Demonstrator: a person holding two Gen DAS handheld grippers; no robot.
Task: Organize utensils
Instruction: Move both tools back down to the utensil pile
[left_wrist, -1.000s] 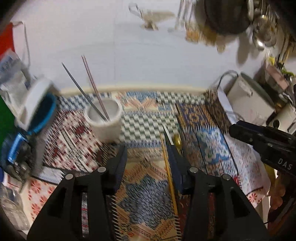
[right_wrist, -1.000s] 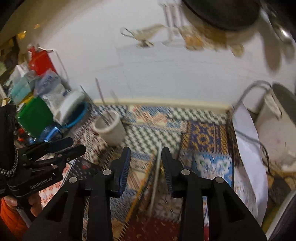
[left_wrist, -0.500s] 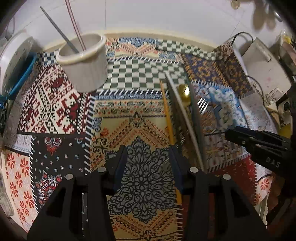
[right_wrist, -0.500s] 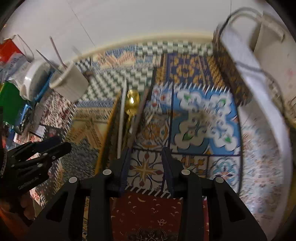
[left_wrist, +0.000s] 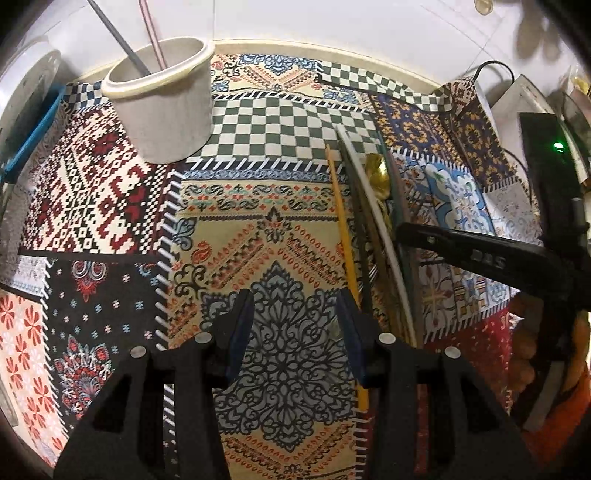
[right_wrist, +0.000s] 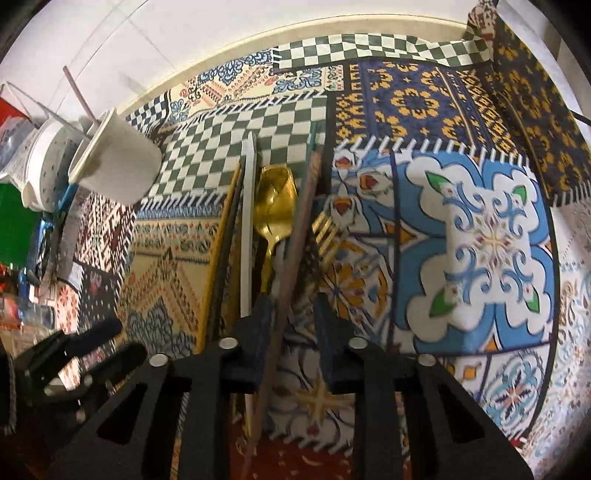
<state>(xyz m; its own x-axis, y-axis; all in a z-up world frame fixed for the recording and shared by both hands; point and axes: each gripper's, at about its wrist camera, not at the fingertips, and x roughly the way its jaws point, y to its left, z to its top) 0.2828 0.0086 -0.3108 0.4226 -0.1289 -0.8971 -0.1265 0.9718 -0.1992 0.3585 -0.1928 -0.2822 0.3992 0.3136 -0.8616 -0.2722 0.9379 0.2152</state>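
Patchwork-printed cloth (left_wrist: 110, 206) covers the table, and the white cup (left_wrist: 166, 99) standing on it serves as the landmark. Two thin sticks, one grey (left_wrist: 118, 37) and one pink (left_wrist: 147, 26), lean inside the cup. Right of the cup lies a row of utensils side by side: a yellow chopstick (left_wrist: 341, 221), a white stick (right_wrist: 248, 221), a gold spoon (right_wrist: 275, 199), a brown chopstick (right_wrist: 295, 240) and a gold fork (right_wrist: 327, 229).

The right gripper (right_wrist: 291, 317) is down over this row, its jaws have just been closing, and the brown chopstick runs between them; a gap still shows on the right side, so the pads do not yet pinch it. The left gripper (left_wrist: 295, 325) hovers below the cup with fingers spread partway, nothing between them; the yellow chopstick passes just beside its right finger (left_wrist: 351, 332).
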